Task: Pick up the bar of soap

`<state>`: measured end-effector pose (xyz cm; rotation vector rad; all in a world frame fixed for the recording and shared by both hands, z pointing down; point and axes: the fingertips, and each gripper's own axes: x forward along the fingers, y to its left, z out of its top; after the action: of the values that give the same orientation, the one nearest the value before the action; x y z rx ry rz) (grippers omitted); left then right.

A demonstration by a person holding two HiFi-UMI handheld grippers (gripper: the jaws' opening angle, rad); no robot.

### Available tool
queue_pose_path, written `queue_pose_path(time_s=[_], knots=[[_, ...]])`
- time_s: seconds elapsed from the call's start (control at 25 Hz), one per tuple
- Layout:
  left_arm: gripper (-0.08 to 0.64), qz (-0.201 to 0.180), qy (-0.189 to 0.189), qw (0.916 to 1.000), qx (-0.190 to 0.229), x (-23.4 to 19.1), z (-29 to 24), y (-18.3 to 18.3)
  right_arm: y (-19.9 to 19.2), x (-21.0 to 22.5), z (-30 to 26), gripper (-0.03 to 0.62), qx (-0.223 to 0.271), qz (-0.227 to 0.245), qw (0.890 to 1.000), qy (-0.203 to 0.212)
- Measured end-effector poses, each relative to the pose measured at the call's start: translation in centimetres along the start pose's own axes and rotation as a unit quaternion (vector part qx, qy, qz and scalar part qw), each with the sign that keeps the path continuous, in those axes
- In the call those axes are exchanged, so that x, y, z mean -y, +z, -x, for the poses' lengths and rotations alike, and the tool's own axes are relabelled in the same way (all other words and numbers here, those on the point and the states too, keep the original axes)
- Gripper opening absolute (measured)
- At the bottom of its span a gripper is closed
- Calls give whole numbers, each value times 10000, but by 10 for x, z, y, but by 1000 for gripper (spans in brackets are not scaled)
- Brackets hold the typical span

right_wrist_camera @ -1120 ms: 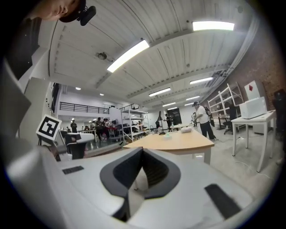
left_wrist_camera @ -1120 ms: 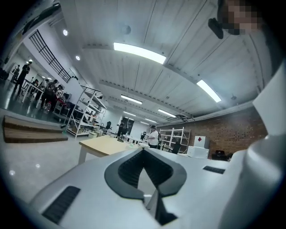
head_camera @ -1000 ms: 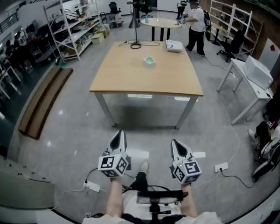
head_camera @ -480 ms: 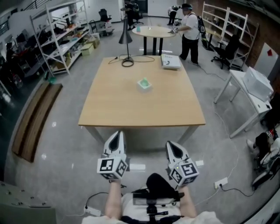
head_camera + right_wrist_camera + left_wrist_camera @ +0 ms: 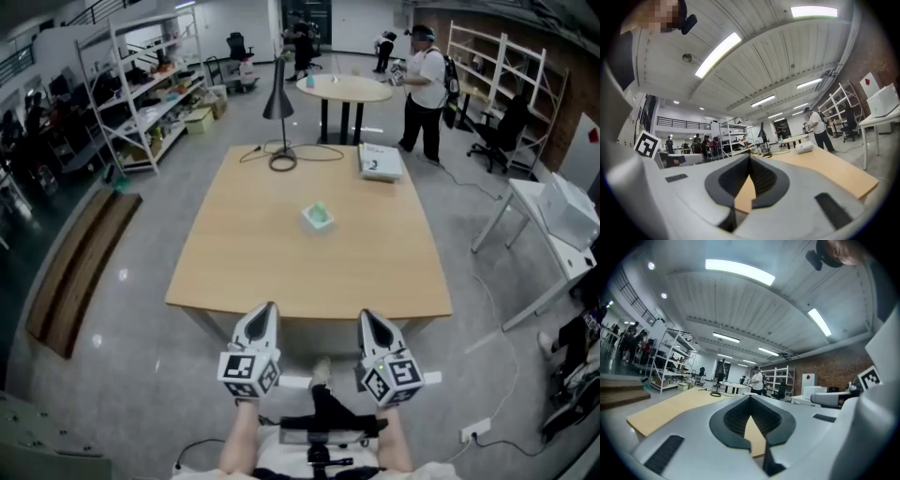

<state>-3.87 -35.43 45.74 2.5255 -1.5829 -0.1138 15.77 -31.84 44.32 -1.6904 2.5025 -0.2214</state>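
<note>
Well, the left gripper and the right gripper hang side by side just short of the near edge of the wooden table, both pointing level across it. The left one has its jaws pressed together with nothing between them. The right one is the same, tips meeting and empty. The bar of soap, pale green and sitting on something small and white, lies about the middle of the tabletop, well apart from both grippers. Farther back on the table stands a black lamp with its cord looped by the base, and a flat white object lies near the far right corner. Beyond that, a person stands beside a round table.
</note>
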Motion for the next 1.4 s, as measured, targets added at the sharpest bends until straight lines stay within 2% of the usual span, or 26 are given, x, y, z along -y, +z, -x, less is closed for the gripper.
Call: queue_pose_path(time_s=[0.08, 0.12, 0.28, 0.4, 0.52, 0.72, 0.96, 1.12, 1.4], knots=[[5, -371, -113, 9990, -212, 1, -22, 1, 3, 8, -27, 5, 6, -35, 9999, 137], [5, -395, -131, 9989, -201, 0, -31, 4, 4, 9, -40, 5, -32, -14, 9997, 230], [6, -162, -30, 9998, 76, -20, -79, 18, 9, 17, -98, 5, -173, 170, 9979, 606], [6, -144, 141, 9998, -35, -43, -119, 15, 6, 31, -144, 5, -373, 149, 9958, 822], [6, -130, 229, 9995, -147, -66, -162, 17, 14, 46, -191, 5, -345, 52, 9938, 1055], [5, 190, 265, 9993, -181, -94, -239, 14, 11, 84, -264, 5, -429, -159, 9916, 1212], [5, 126, 392, 9988, -251, -118, -288, 14, 3, 113, -322, 5, -535, -140, 9929, 1053], [5, 128, 406, 9988, -223, -121, -303, 16, -4, 129, -329, 5, -617, -248, 9938, 888], [6, 162, 354, 9992, -25, -134, -332, 24, -1, 141, -350, 5, -654, -58, 9949, 764]])
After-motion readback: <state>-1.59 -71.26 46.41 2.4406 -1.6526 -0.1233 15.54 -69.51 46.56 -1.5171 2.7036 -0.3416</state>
